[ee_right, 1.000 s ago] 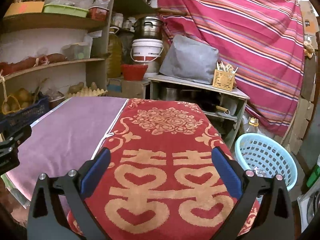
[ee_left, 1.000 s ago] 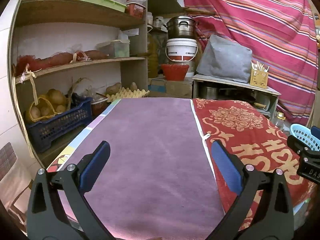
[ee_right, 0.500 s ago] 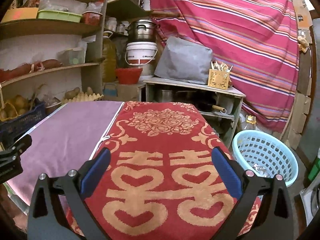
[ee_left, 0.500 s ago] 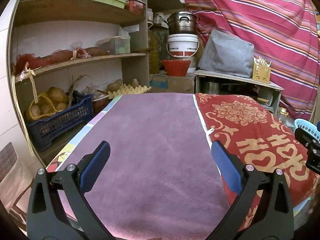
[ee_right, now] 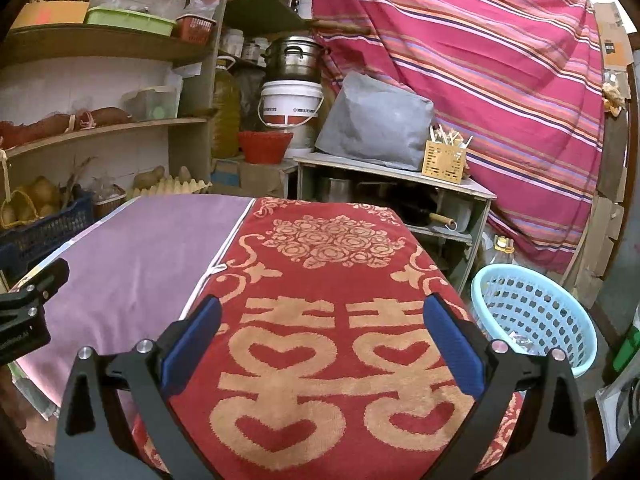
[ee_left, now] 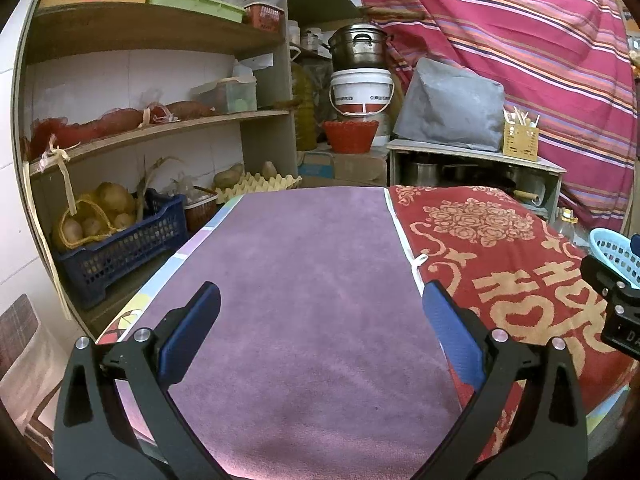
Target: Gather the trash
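Observation:
My left gripper is open and empty above the purple towel that covers the left half of the table. My right gripper is open and empty above the red towel with gold hearts on the right half. A light blue plastic basket stands on the floor right of the table, with some crumpled shiny trash inside. The basket's rim also shows in the left wrist view. No trash shows on the towels.
Wooden shelves with a blue crate of potatoes and an egg tray stand left of the table. Behind it are a low cabinet, a white bucket under a steel pot, and a striped curtain.
Both views have tilted slightly downward and pulled back, so the shelves and curtain sit lower in frame. Both grippers stay open and empty.

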The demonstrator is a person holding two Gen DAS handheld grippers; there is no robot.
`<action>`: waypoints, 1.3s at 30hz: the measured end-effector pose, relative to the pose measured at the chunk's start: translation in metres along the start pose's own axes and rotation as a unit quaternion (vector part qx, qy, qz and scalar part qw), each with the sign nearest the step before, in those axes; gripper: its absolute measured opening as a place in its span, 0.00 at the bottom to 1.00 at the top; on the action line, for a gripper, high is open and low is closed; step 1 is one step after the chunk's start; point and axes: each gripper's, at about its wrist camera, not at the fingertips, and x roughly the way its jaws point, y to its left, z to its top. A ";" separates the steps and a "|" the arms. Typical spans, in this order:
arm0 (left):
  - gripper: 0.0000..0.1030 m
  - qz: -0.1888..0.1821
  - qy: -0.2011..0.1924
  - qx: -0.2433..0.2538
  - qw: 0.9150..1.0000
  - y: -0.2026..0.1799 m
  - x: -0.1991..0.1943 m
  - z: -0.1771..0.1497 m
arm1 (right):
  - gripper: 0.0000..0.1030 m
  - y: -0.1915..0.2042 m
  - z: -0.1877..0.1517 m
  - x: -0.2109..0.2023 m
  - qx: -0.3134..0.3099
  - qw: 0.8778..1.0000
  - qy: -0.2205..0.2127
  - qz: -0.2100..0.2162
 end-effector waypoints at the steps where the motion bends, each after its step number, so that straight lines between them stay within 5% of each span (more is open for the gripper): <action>1: 0.95 0.000 -0.001 0.001 1.000 0.000 0.000 0.000 | 0.96 0.000 0.000 0.000 0.001 1.000 0.000 0.001; 39: 0.95 -0.012 -0.009 -0.002 1.000 0.002 -0.006 0.005 | 0.96 -0.001 -0.002 0.000 0.000 1.000 0.001 -0.001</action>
